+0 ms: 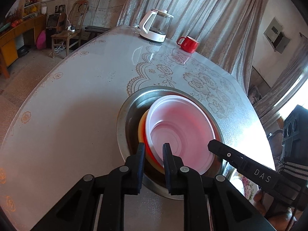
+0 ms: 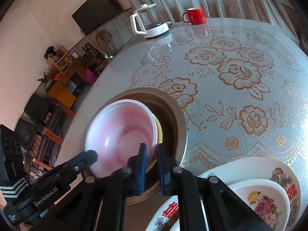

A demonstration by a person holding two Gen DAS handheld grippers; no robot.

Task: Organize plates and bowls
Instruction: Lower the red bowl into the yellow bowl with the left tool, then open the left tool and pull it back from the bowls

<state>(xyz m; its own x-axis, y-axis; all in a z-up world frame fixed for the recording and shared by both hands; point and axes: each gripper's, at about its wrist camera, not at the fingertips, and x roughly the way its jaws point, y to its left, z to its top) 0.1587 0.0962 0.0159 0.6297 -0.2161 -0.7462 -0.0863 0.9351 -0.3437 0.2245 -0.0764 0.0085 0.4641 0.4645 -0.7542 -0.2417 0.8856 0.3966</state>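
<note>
Both grippers clamped on the bowl stack

A lace-patterned desk carries a steel basin. Inside it sits a tilted stack of bowls, white bowl uppermost. The left gripper pinches the stack's rim at one side; the right gripper clamps its opposite rim. Flowered plates lie nearby

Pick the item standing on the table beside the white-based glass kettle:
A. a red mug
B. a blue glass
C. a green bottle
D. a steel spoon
A: a red mug with a handle stands on the lace-patterned table just right of the white-based glass kettle.
</note>
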